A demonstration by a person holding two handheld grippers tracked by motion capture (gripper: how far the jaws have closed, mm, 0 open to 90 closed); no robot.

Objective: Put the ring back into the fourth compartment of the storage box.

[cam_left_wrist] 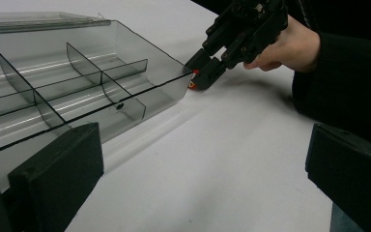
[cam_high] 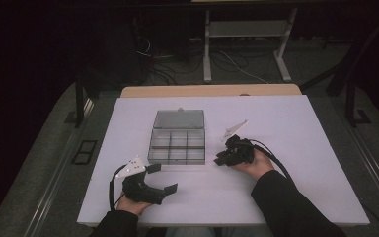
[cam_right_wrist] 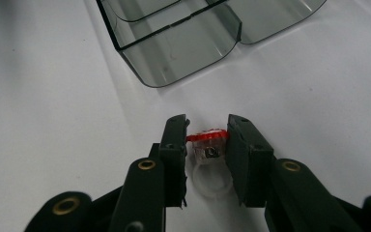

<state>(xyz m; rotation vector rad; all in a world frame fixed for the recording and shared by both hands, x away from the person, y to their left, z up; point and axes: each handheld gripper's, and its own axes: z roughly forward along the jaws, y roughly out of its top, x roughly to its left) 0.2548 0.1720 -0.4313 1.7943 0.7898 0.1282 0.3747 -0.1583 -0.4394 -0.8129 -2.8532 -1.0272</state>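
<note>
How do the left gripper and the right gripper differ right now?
The left gripper stands open with nothing between its jaws; the right gripper is shut on a small red-topped ring. The left gripper sits by the organizer box's near left corner, the right gripper by its right corner. Both are black and hand-held, low over the white table.

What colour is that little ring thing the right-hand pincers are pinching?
The ring has a red top on a clear band, best seen in the right gripper view.
</note>
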